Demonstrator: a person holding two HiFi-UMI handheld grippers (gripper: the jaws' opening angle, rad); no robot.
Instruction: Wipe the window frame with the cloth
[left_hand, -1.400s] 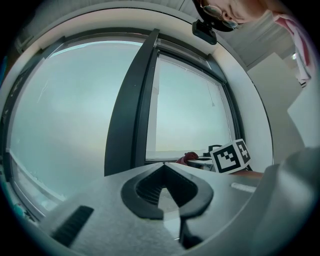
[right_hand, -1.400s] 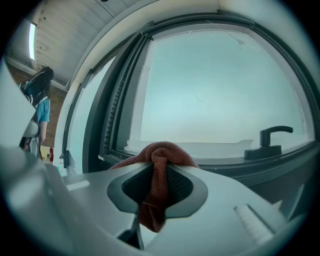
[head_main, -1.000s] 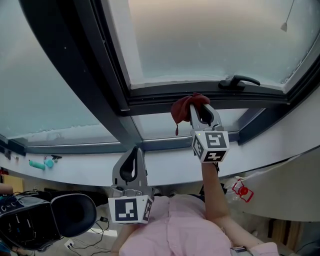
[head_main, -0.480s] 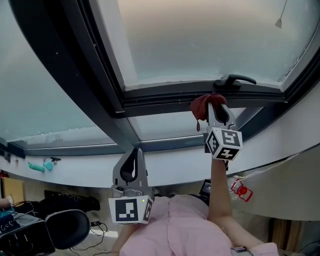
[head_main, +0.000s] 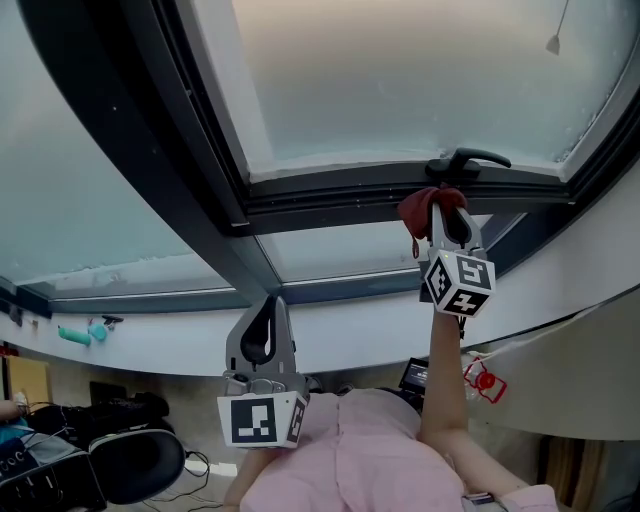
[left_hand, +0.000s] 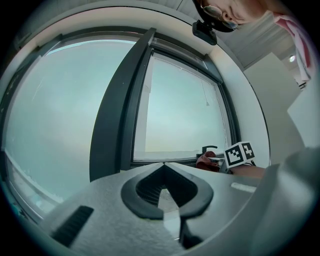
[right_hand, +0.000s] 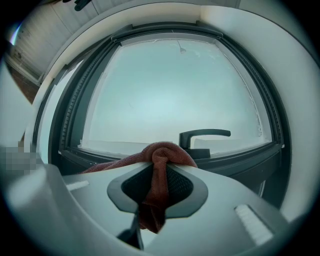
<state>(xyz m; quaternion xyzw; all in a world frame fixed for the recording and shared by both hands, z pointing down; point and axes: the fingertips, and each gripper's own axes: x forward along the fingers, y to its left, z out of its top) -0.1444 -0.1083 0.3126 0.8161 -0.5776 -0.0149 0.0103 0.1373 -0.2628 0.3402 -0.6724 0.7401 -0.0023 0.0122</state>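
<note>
The dark red cloth (head_main: 420, 206), pinched in the right gripper's (head_main: 443, 215) jaws, got dragged right along the dark window frame (head_main: 330, 196), so wiping's progressing. The left gripper's (head_main: 266, 312) jaws are closed, empty.

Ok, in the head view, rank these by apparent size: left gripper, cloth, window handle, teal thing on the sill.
1. left gripper, though it is nearest the camera
2. cloth and window handle, too close to rank
3. teal thing

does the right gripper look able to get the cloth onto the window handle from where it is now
Probably yes. The right gripper, shut on the red cloth, sits at the frame's bottom rail just below the window handle, and nothing stands between them.
</note>
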